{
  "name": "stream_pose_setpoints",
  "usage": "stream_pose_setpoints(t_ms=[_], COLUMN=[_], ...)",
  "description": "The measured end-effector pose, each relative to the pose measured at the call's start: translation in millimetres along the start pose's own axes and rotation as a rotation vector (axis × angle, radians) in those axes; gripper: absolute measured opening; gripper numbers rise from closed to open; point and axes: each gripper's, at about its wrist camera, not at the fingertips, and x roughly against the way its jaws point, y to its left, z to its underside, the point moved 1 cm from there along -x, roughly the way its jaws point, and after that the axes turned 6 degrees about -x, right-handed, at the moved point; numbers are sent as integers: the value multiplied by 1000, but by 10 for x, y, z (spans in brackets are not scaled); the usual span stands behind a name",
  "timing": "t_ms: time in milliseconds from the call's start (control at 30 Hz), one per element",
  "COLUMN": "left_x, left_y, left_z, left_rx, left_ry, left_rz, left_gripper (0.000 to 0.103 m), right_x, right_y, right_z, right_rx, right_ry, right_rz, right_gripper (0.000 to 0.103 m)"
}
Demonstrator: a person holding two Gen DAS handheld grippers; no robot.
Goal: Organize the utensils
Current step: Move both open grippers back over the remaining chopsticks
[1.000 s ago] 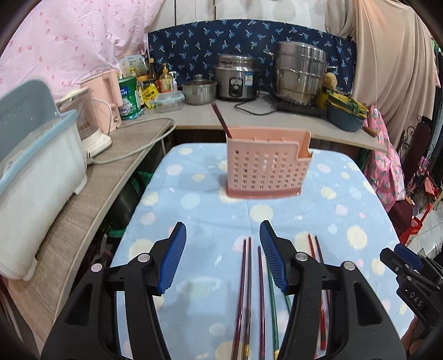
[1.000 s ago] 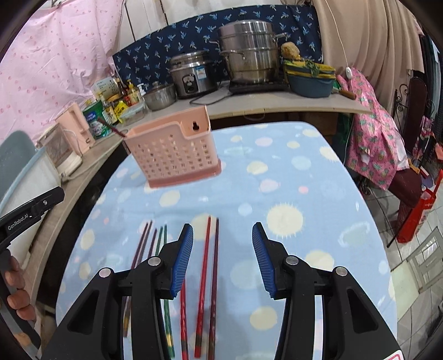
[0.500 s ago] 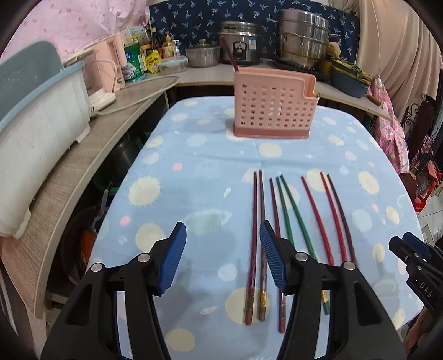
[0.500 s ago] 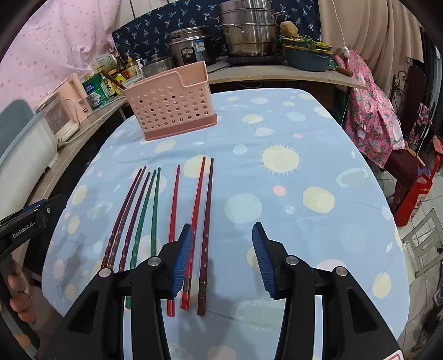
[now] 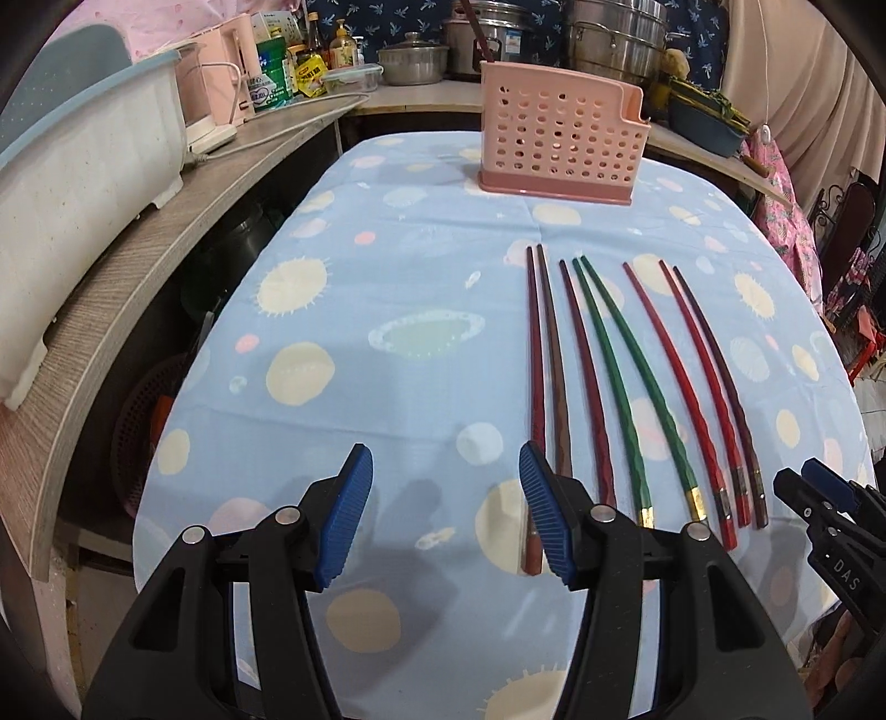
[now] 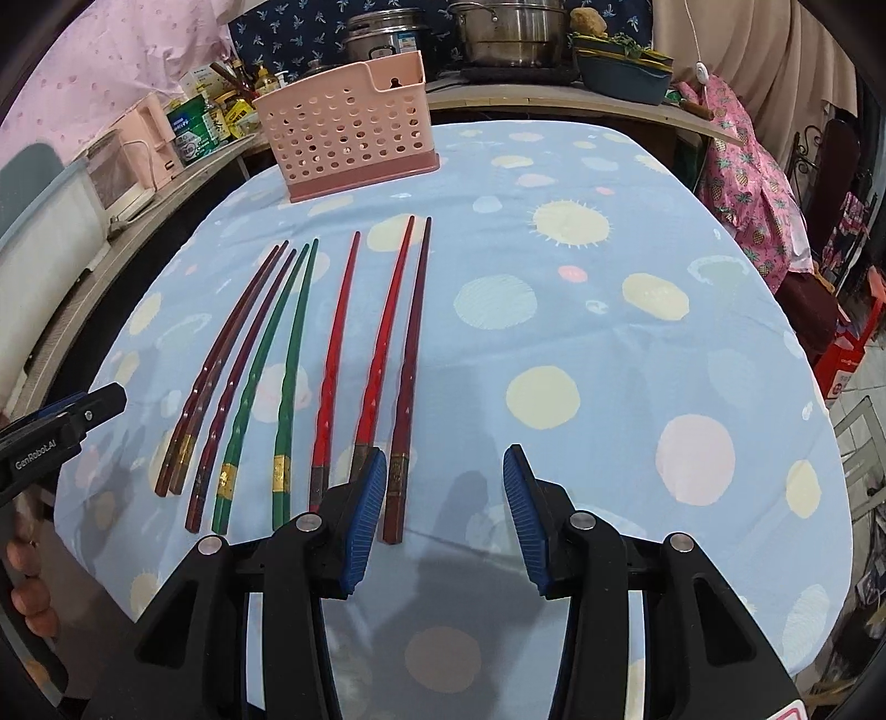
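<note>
A: Light? 
B: Even indoor, fairly bright, from above. Soft double shadows on the tablecloth [image 5: 421, 343] under each gripper's jaws.
A: Sharpness? 
B: Crisp in the centre. Heavy fisheye bending, black vignette corners. Mild glare on steel pots [image 6: 509, 33].

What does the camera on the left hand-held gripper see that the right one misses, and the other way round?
Only the left wrist view shows the white tub with a blue rim on the wooden counter, plus the right hand-held gripper's tip at its edge.

Only the right wrist view shows the hanging hole in the holder's raised back, the person's fingers and the pink floral cloth.

Both show the pink perforated holder, eight chopsticks lying on the blue spotted tablecloth, and steel pots behind.
</note>
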Motion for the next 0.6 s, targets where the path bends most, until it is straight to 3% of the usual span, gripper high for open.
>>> stream_pose_setpoints(t_ms=[267,600], left_x=[-54,-115], left_y=[-34,-81], left_z=[73,128], left_rx=[-4,-13], left_ry=[19,42], left_rz=[17,35], left_gripper=[53,53], right_x=[-71,-121], right_y=[85,115], right_z=[34,56], right_rx=[31,43], right_ry=[22,36], right_rz=[-5,-14], right_gripper=[26,20])
